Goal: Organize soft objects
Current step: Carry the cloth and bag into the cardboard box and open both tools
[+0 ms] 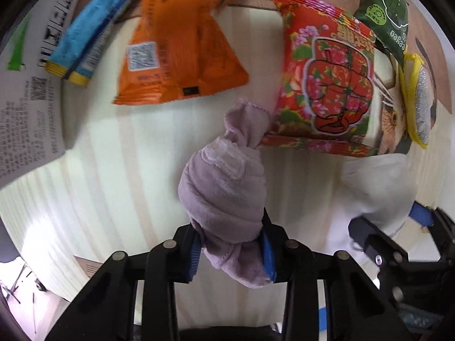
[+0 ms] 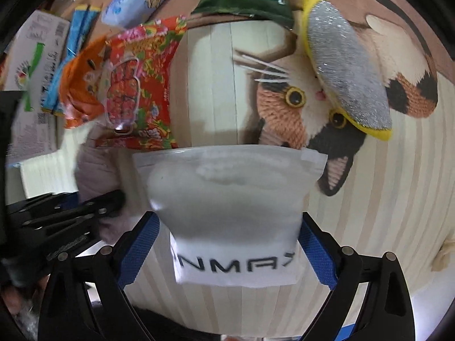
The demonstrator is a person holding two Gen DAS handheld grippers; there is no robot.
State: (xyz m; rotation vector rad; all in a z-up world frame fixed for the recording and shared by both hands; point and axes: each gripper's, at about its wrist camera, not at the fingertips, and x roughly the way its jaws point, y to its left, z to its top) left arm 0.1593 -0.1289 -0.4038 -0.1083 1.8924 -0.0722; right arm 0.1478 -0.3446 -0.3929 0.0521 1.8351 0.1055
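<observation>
A rolled lilac cloth (image 1: 221,187) hangs over the pale striped tabletop (image 1: 113,199), and my left gripper (image 1: 230,227) is shut on its lower end, the blue pads pressing both sides. In the right wrist view a frosted white pouch (image 2: 227,187) printed with black letters stands between the fingers of my right gripper (image 2: 227,218); the jaws are wide and the blue pads touch its two sides, pinching it in. That pouch (image 1: 378,182) and the right gripper (image 1: 392,218) also show at the right of the left wrist view. The two grippers are close side by side.
Behind lie an orange packet (image 1: 182,42), a red floral snack packet (image 1: 327,85), a green packet (image 1: 384,14) and a blue packet (image 1: 85,37). A grey and yellow scrub pad (image 2: 347,79) rests on a cat-pattern mat (image 2: 284,108). A printed white box (image 1: 28,99) sits left.
</observation>
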